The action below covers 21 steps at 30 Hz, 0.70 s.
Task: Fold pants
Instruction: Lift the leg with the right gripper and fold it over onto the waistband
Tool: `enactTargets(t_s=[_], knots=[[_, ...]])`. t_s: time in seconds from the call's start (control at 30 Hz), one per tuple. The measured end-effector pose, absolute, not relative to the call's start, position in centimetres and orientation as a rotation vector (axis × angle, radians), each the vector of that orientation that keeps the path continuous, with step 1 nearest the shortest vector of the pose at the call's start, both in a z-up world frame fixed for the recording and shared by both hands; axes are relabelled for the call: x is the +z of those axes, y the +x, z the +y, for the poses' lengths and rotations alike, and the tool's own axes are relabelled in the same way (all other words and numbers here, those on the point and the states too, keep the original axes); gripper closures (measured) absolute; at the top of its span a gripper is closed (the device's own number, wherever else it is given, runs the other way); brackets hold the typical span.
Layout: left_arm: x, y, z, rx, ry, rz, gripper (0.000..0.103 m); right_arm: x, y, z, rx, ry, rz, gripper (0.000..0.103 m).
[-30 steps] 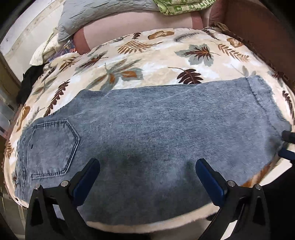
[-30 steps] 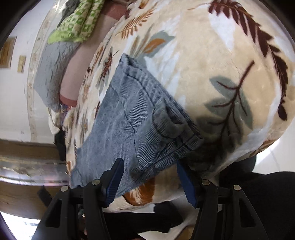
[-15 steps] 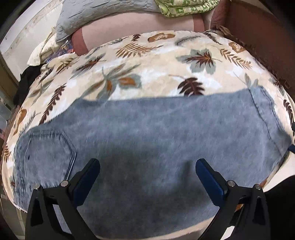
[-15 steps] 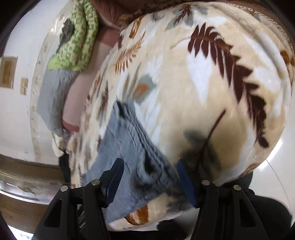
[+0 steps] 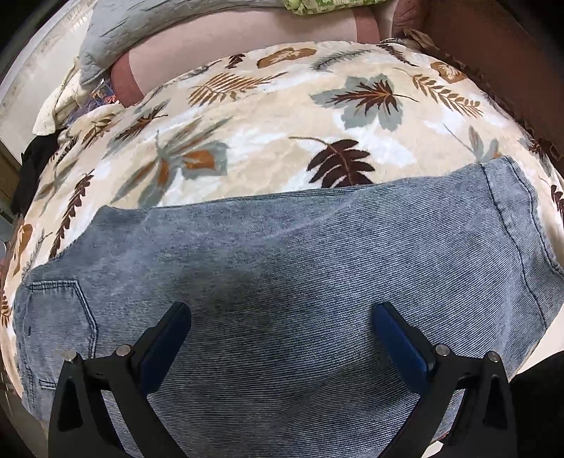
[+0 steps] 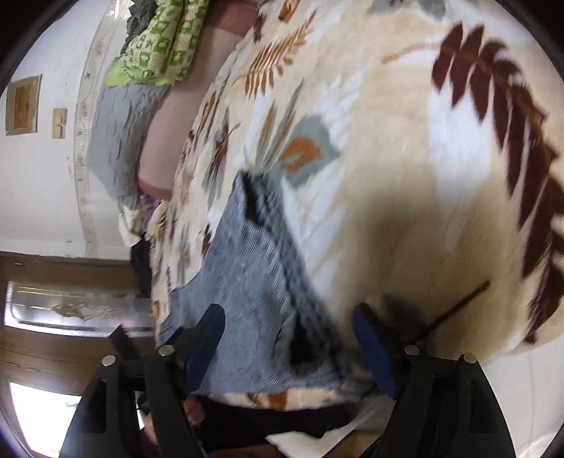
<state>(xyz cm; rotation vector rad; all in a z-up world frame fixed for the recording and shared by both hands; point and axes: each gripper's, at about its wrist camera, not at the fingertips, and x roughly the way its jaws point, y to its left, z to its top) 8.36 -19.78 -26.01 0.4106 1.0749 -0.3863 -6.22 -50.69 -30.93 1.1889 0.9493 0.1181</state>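
Grey-blue denim pants (image 5: 282,274) lie flat across a leaf-print blanket (image 5: 268,141) on a bed, back pocket at the left, leg hem at the right. My left gripper (image 5: 282,317) hovers above the middle of the pants, open, nothing between its blue pads. In the right wrist view the hem end of the pants (image 6: 253,267) lies at the blanket's near edge. My right gripper (image 6: 289,320) is open and its jaws are still opening; the hem sits between the fingers but the pads do not press on it.
Grey and green folded bedding (image 5: 148,21) and a pink pillow (image 5: 246,38) lie at the head of the bed. A brown headboard (image 5: 493,45) runs along the far right. White wall (image 6: 38,176) and a wooden door (image 6: 53,338) stand beyond the bed's left side.
The right gripper has let the hem go and its jaws have spread wider. The left gripper has slid along and slightly lower over the pants, which now lie flatter.
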Motion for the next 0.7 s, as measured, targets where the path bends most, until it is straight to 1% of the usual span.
enactTargets(t_s=[0.13,0.17,0.2,0.23,0.27,0.43,0.6,0.7], knots=[[-26.3,8.5,-19.6,-0.39,0.392,1.085,0.0,-30.9,-5.9,-49.9,0.098,1.169,0.95,0.026],[-26.3,8.5,-19.6,-0.391,0.389,1.085,0.0,-30.8,-5.9,-49.7,0.1,1.17,0.944,0.033],[-26.3,8.5,-19.5,-0.392,0.388,1.084,0.0,-30.7,-5.5,-49.3,0.108,1.164,0.944,0.044],[-26.3,8.4,-19.5,-0.392,0.389,1.085,0.0,-30.8,-5.2,-48.9,0.126,1.159,0.953,0.071],[-26.3,8.4,-19.5,-0.394,0.393,1.086,0.0,-30.9,-5.0,-48.5,0.126,1.161,0.956,0.074],[-25.3,8.0,-18.1,-0.388,0.39,1.084,0.0,-29.3,-5.1,-47.6,0.082,1.147,0.885,0.078],[-23.6,8.2,-14.5,-0.346,0.338,1.066,0.0,-24.7,-4.5,-45.7,0.087,1.037,0.843,0.078],[-22.2,8.7,-10.5,-0.29,0.259,1.053,0.0,-21.7,-3.0,-42.8,0.113,0.945,0.851,0.078]])
